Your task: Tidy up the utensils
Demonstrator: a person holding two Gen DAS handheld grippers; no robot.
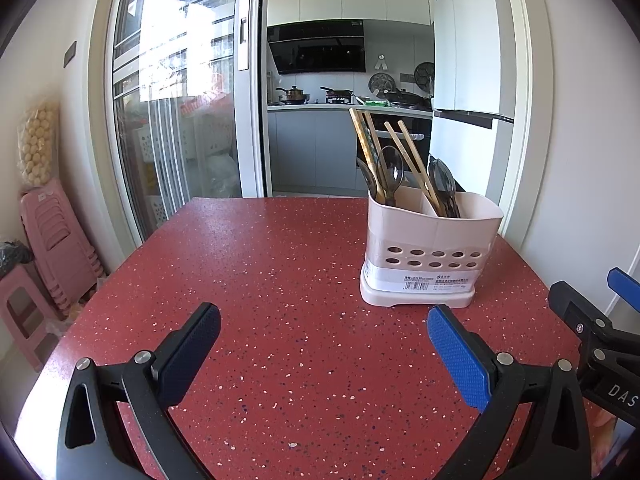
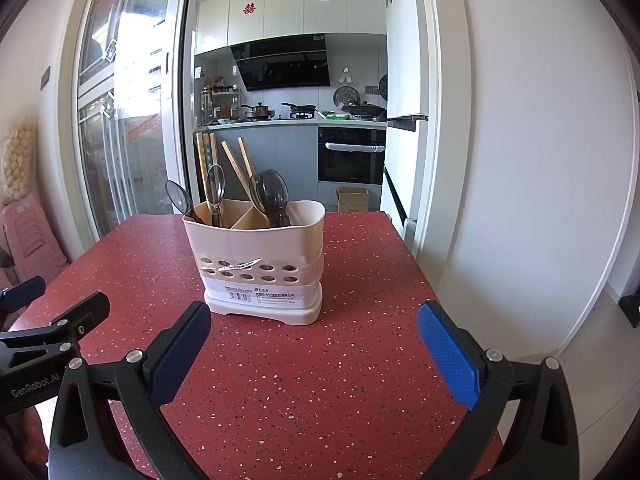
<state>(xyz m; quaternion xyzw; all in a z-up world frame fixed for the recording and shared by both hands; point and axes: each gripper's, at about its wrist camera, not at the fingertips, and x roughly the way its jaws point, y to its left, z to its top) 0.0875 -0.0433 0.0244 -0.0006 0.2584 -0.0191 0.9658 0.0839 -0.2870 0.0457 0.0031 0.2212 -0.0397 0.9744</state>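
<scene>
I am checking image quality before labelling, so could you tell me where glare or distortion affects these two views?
Left wrist view: glare whitens the glass door; fisheye bows the door frames. Right wrist view: the same door is washed out; the utensil holder stays sharp.

Left claw (image 1: pixel 324 354): black plastic arms with triangular cut-outs, silver screws at the pivots, blue textured pads (image 1: pixel 460 356) on the fingers. Right claw (image 2: pixel 314 350) is built just the same, one pad bright blue (image 2: pixel 448 354), the other in shadow. White lettering on the bodies reads "GenRobot.AI" and "DAS".
</scene>
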